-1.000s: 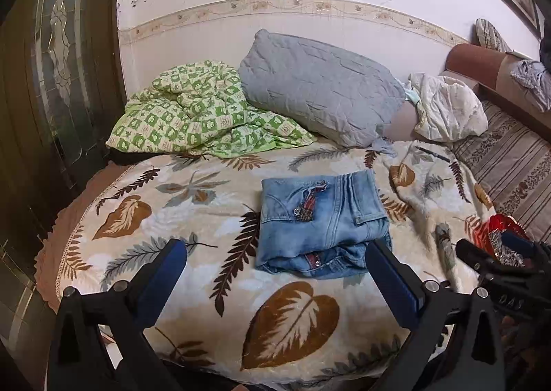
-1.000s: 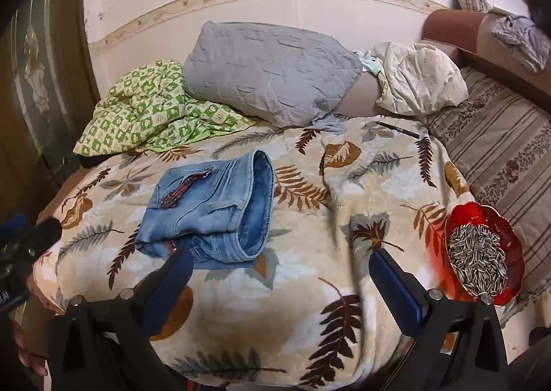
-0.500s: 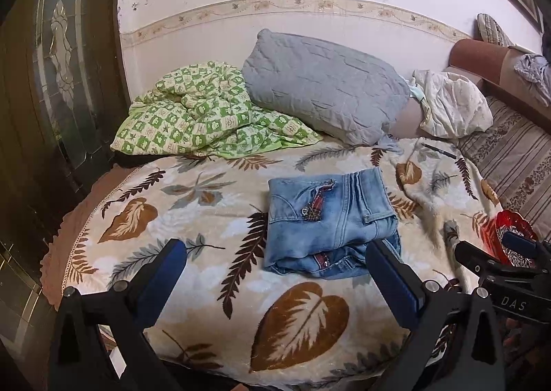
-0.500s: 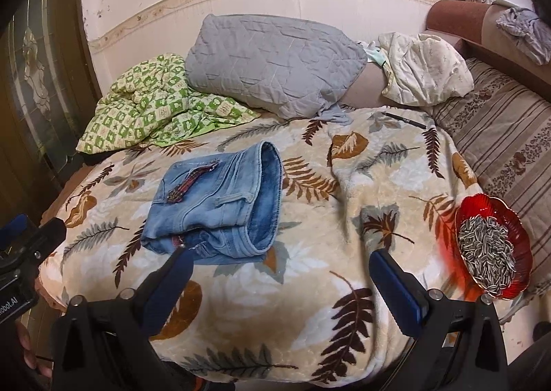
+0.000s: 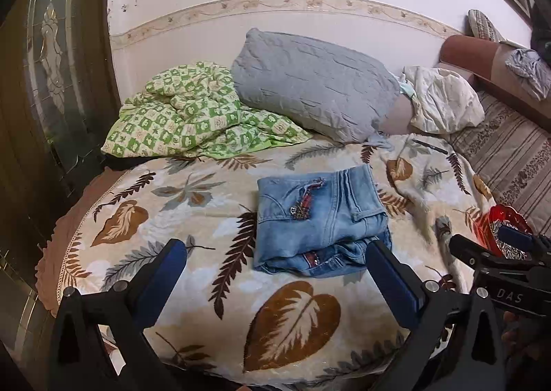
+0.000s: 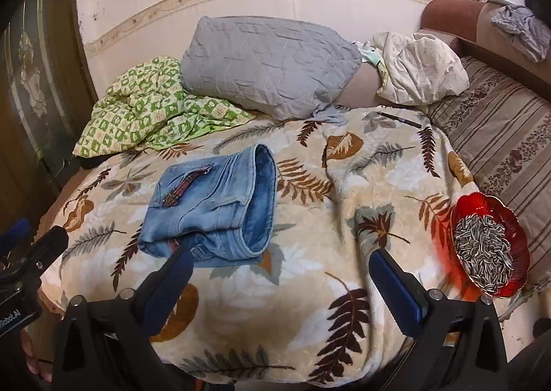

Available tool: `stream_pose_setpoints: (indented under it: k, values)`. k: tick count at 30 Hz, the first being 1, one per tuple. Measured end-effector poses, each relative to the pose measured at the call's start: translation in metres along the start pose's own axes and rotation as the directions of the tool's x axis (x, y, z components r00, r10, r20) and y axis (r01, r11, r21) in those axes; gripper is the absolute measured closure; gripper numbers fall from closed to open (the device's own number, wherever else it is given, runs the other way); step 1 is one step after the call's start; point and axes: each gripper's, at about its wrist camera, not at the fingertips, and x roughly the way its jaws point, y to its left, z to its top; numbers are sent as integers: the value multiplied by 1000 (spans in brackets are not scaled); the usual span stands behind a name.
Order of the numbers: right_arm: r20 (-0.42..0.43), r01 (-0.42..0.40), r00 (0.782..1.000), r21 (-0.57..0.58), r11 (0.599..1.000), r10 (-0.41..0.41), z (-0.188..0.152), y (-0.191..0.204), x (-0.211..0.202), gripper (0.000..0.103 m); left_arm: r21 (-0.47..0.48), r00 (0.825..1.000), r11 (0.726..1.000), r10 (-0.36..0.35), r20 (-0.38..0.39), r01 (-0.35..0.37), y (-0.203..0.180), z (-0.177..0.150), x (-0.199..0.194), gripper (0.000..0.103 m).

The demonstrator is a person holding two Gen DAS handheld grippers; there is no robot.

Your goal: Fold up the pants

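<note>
Light blue jeans (image 5: 320, 219) lie folded into a compact bundle on the leaf-print blanket (image 5: 193, 219), with a red patch on top. They also show in the right wrist view (image 6: 213, 208), waistband opening facing right. My left gripper (image 5: 275, 274) is open and empty, held back from the bed's near edge, the jeans just beyond its right finger. My right gripper (image 6: 279, 277) is open and empty, to the right of the jeans, its left finger overlapping their near corner in view. The right gripper's body shows at the right of the left wrist view (image 5: 499, 260).
A grey pillow (image 5: 310, 81), a green checked quilt (image 5: 186, 115) and a white cloth bundle (image 5: 444, 102) lie at the back. A red dish of sunflower seeds (image 6: 489, 246) sits at the bed's right edge. A pen (image 6: 399, 117) lies near the pillow. A striped sofa (image 6: 499, 136) stands right.
Both grippers have drawn slightly back and shifted; the jeans lie unmoved. Both stay open and empty.
</note>
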Motion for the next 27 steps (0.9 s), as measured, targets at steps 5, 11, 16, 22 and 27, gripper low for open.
stream_pose_setpoints:
  k: [5,11,16,22,27]
  values:
    - [-5,-1,1000,-4,1000,1,-2,0,2,0,1,1000,1000,-4,-5,4,1,0,2,0]
    - [-8,-4,1000,-4,1000,4,-3,0,4,0,2,1000,1000,-10,-13,10,0,-1,4,0]
    - [-11,-4,1000,-3,1000,4,-4,0,4,0,-4,1000,1000,-7,-18,7,2,-1,5,0]
    - [-16,-5,1000,-8,1000,5,-5,1,6,0,-13,1000,1000,-2,-21,2,6,0,7,0]
    - [-18,-6,1000,-13,1000,6,-5,2,7,0,-16,1000,1000,-1,-21,0,6,0,8,0]
